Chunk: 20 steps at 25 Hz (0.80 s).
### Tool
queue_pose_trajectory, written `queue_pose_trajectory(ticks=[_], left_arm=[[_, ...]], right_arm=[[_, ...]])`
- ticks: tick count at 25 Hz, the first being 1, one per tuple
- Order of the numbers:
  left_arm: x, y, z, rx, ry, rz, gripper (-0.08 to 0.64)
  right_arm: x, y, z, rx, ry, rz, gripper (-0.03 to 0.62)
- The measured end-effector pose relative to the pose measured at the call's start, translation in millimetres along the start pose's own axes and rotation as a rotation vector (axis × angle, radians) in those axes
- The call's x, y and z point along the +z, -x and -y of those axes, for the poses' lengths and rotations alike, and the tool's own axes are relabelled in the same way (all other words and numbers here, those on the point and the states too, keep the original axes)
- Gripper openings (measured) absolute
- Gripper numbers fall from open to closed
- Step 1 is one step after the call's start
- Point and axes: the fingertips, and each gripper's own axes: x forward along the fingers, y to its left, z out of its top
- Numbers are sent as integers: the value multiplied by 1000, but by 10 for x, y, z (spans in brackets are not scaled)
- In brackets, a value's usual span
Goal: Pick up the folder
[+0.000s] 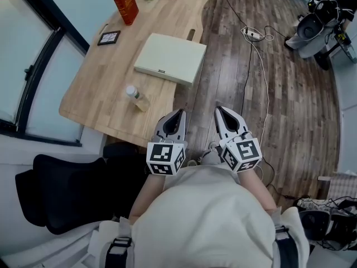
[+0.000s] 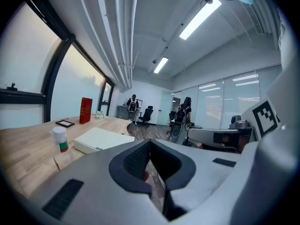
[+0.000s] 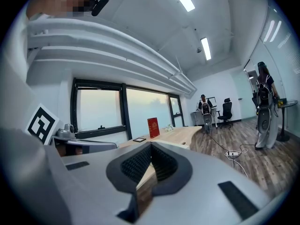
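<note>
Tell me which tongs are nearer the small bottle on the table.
Left. In the head view the left tongs sit just right of the bottle; the right tongs are farther right.

No legible text (red book (image 1: 126, 4) lettering unclear)

We see a light wooden table (image 1: 95, 88); a dark-framed window (image 1: 28, 77) runs along its left side, dark plank floor (image 1: 295, 105) spreads to its right, and a black chair (image 1: 61, 197) sits at its near corner.
</note>
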Motion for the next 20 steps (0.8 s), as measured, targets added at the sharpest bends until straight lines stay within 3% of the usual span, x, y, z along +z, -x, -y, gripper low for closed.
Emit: queue_pose_trajectory(ticks=[20], left_arm=[[217,-824,-151,60,23,-9,20]], right_arm=[[229,-621,722,62,-41,23,18]])
